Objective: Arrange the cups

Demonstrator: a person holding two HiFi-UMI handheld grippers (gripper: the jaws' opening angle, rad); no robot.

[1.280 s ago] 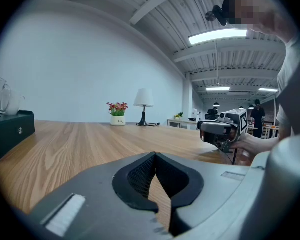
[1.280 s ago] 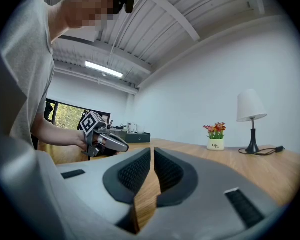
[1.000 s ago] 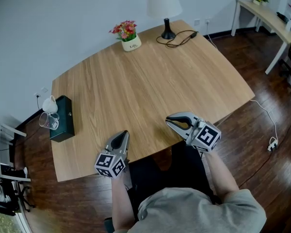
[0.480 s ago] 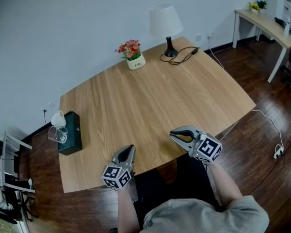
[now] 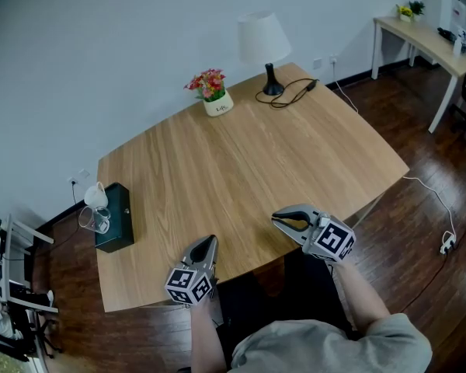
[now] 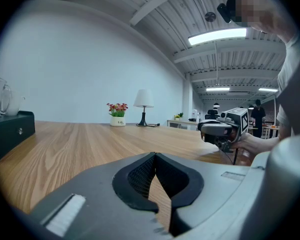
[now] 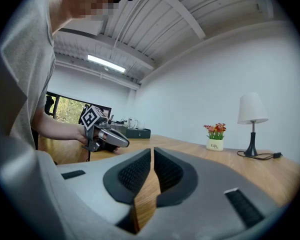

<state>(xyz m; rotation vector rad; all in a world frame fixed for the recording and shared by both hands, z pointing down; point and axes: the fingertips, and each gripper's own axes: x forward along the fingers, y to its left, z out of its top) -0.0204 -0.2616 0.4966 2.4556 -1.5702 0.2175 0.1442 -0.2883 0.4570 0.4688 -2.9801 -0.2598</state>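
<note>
Fingers (image 7: 132, 174) together; cups (image 5: 95, 196) atop box (image 5: 118, 222).

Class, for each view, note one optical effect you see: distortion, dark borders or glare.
Head view: wide lens bows the table edges, corners darken. Left gripper view: round black border, ceiling light blown out white. Right gripper view: same black border, ceiling beams curve.

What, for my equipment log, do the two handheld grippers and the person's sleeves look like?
Both the left gripper and the right gripper are grey, tapering shells with black, mesh-textured pads lining the jaws. Each carries a cube of black-and-white square markers at its rear. The person wears a grey-green short-sleeved shirt; the forearms are bare.
</note>
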